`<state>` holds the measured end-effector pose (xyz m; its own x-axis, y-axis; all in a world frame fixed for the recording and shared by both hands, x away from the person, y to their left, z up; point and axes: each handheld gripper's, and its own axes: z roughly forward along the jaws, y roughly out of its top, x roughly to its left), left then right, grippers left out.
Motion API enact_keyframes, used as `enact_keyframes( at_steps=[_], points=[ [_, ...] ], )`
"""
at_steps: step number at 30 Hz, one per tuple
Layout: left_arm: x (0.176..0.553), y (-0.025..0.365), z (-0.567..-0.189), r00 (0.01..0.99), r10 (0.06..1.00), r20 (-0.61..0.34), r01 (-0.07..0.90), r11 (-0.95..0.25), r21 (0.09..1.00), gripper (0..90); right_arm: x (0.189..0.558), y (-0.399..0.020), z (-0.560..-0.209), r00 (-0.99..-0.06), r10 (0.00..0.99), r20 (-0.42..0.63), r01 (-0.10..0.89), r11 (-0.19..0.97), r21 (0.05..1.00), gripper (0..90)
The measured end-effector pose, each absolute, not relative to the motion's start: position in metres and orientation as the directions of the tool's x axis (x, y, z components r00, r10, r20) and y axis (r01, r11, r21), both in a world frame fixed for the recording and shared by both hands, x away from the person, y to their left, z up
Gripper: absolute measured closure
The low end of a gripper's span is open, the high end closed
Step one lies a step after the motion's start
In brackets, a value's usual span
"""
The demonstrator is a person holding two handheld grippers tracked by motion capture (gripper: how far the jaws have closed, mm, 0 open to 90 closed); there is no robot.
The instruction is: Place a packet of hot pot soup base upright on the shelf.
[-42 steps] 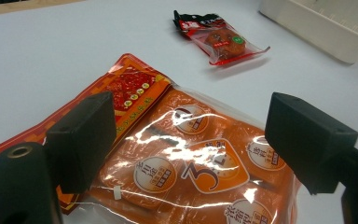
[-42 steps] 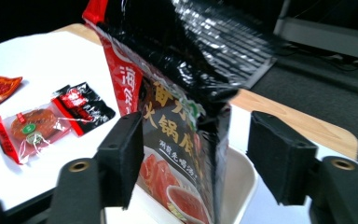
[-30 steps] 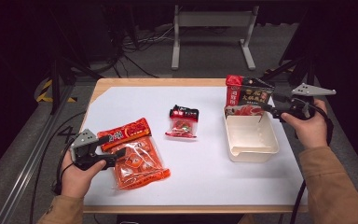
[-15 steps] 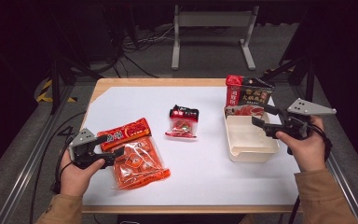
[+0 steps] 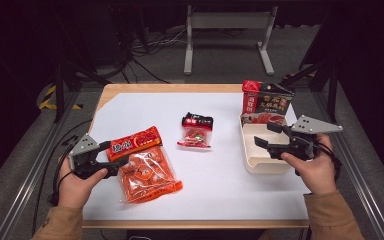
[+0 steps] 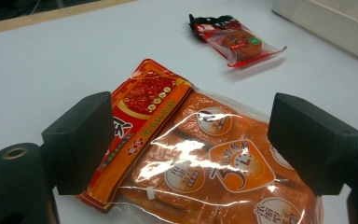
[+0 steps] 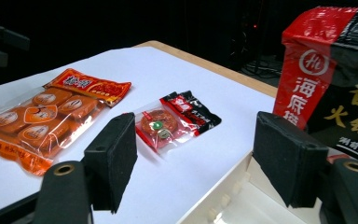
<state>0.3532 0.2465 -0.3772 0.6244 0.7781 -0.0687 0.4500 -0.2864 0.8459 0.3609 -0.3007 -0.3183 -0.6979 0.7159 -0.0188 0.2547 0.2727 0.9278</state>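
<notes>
A clear orange snack bag (image 5: 147,172) with a red header lies at the table's front left. My left gripper (image 5: 114,159) sits at its left edge; its jaws have just been opening. In the left gripper view the bag's header corner (image 6: 140,126) lies between the spread pads of the left gripper (image 6: 191,140), and neither pad presses on it. A small red and black packet (image 5: 196,131) lies mid-table. My right gripper (image 5: 264,135) hovers open over the cream tray (image 5: 260,165), nothing between its jaws. A red and black pouch (image 5: 267,100) stands at the tray's far end.
In the right gripper view the pouch (image 7: 335,79) rises close on the right, with the tray's rim (image 7: 242,200) below the jaws. The small packet (image 7: 172,123) and orange bag (image 7: 51,116) lie beyond. White paper covers the wooden table (image 5: 130,89); dark floor, cables and a metal stand surround it.
My right gripper has drawn back from the pouch toward the person, along the tray, still open. The left hand has stayed at the orange bag.
</notes>
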Motion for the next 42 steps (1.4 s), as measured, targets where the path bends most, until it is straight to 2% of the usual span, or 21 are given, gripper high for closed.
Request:
enact_keyframes(
  at_steps=[1,7,15,22,26,32,42],
  points=[
    [0.354,0.246,-0.378,0.631,0.774,-0.048,0.45,-0.314,0.836,13.7,0.36,-0.3,-0.319,-0.7,0.714,-0.02,0.254,0.275,0.927,30.9],
    [0.357,0.247,-0.381,0.635,0.771,-0.05,0.443,-0.31,0.841,10.4,0.357,-0.294,-0.32,-0.714,0.7,-0.02,0.244,0.275,0.93,30.5],
    [0.371,0.262,-0.388,0.551,0.824,-0.133,0.504,-0.201,0.84,9.2,0.356,-0.285,-0.327,-0.733,0.68,-0.021,0.252,0.3,0.92,30.2],
    [0.387,0.266,-0.396,0.51,0.849,-0.141,0.508,-0.164,0.846,10.0,0.358,-0.28,-0.331,-0.736,0.676,-0.019,0.259,0.308,0.916,30.0],
    [0.396,0.272,-0.406,0.474,0.861,-0.183,0.53,-0.113,0.84,11.3,0.358,-0.276,-0.333,-0.741,0.671,-0.023,0.258,0.316,0.913,29.9],
    [0.412,0.284,-0.43,0.392,0.893,-0.222,0.595,-0.062,0.801,11.9,0.357,-0.274,-0.335,-0.74,0.672,-0.022,0.256,0.313,0.915,29.8],
    [0.419,0.291,-0.439,0.367,0.892,-0.263,0.665,-0.054,0.745,11.5,0.357,-0.271,-0.338,-0.739,0.673,-0.02,0.262,0.314,0.912,29.1]
  ],
)
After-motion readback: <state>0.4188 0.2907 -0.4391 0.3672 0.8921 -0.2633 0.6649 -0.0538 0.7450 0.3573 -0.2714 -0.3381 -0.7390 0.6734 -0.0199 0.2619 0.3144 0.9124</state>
